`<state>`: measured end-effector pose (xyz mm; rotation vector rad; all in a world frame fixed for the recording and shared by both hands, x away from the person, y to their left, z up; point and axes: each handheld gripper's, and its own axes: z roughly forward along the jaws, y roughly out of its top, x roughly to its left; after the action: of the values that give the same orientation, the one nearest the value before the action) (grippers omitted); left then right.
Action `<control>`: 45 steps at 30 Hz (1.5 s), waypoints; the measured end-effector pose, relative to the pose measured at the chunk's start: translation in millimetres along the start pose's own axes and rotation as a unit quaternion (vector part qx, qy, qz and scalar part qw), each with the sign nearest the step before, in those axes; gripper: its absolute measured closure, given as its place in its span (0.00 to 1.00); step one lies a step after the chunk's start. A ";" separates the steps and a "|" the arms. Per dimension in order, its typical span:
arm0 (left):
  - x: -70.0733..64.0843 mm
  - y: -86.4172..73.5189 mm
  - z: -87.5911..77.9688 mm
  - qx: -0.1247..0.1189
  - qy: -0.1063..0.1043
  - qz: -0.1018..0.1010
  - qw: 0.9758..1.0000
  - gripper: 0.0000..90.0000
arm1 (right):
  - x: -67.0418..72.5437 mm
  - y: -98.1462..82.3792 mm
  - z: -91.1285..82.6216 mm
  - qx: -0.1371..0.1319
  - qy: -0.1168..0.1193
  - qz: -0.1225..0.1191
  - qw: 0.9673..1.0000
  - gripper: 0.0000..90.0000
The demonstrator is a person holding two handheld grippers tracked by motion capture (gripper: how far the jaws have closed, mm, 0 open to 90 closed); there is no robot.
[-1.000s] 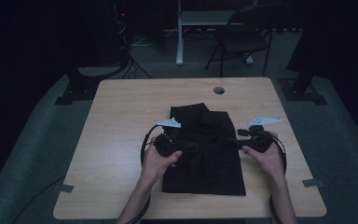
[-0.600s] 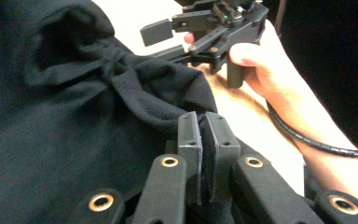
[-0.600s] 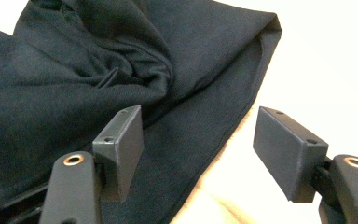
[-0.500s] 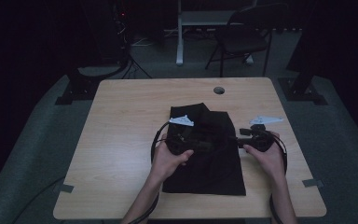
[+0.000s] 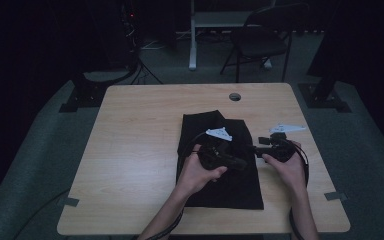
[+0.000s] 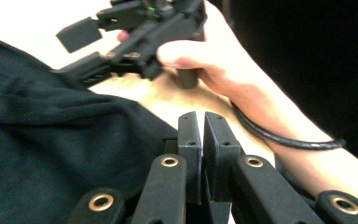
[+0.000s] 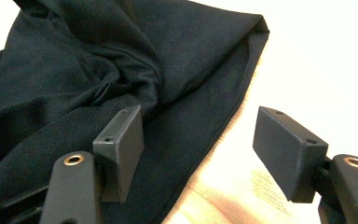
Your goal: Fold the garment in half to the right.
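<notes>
Black cotton garment (image 5: 222, 165), folded into a long rectangle, lies mid-way across the pale wooden table (image 5: 130, 150); folding looks under way. Left gripper (image 6: 200, 135) is clenched over the cloth, though whether fabric is pinched I cannot tell. Right gripper (image 7: 196, 140) stands released, straddling the garment's right hem. Next, I judge, it must close on that edge to carry the fold over

Cloth (image 5: 220, 165): on the tabletop (image 5: 135, 150), right of centre, reaching toward the near edge.
Left claw (image 5: 240, 163): over the cloth's middle.
Right claw (image 5: 258, 148): at the cloth's right edge.
Hole (image 5: 235, 96): near the far edge.
</notes>
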<state>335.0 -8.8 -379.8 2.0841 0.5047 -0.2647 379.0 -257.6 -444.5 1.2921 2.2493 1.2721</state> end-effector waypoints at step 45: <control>24.2 -7.0 -32.3 -0.052 0.112 -0.008 0.992 0.47 | 0.5 -0.2 -0.6 -0.001 0.002 -0.003 1.000 0.36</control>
<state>353.1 27.9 -377.0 2.0191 0.6560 -0.0123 378.2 -257.6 -444.2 1.2833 2.2523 1.2762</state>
